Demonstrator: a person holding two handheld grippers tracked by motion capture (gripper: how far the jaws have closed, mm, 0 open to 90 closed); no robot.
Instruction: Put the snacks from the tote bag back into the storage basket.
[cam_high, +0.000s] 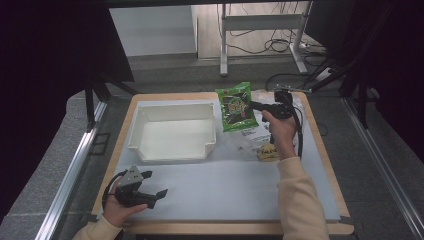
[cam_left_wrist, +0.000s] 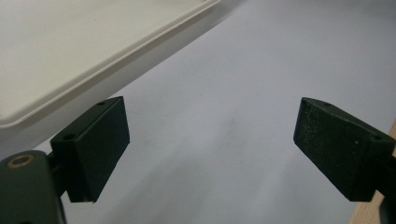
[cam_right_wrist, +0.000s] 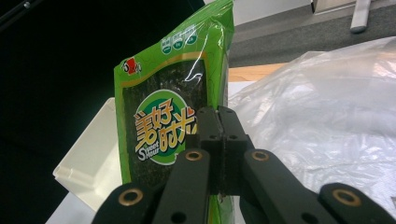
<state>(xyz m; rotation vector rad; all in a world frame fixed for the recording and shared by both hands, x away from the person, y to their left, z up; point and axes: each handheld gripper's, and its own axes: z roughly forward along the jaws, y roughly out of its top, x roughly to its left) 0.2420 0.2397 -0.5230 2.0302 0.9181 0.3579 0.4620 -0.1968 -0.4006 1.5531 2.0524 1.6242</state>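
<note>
Resting low at the near left of the table (cam_high: 225, 195), the left gripper (cam_high: 155, 195) sits in the person's left hand (cam_high: 117, 207), its jaws spread wide with nothing between them; in the left gripper view the two black pads (cam_left_wrist: 95, 147) stand far apart over bare pale tabletop, with the rim of the white tray (cam_left_wrist: 93, 60) crossing the upper left corner. Farther in from that gripper, on the left half of the table, the white tray (cam_high: 172, 132) lies empty, a shallow rectangular bin with raised walls. Just right of the tray's far right corner, a green seaweed snack packet (cam_high: 237, 106) is held up off the surface, its printed face toward the high camera. The right gripper (cam_high: 256, 105) is clamped on the packet's right edge, gripped by the person's right hand (cam_high: 280, 130), whose cream sleeve (cam_high: 300, 200) runs back to the near edge. In the right gripper view the jaws are pressed together on the packet (cam_right_wrist: 163, 126), which stands upright against the dark background, the tray (cam_right_wrist: 88, 168) below it at left. A crumpled clear plastic bag (cam_right_wrist: 322, 116) spreads to the right of the jaws, lying on the table under the raised hand. Beside the right wrist a small yellow package (cam_high: 268, 152) lies on the table; its print is too small to read.
</note>
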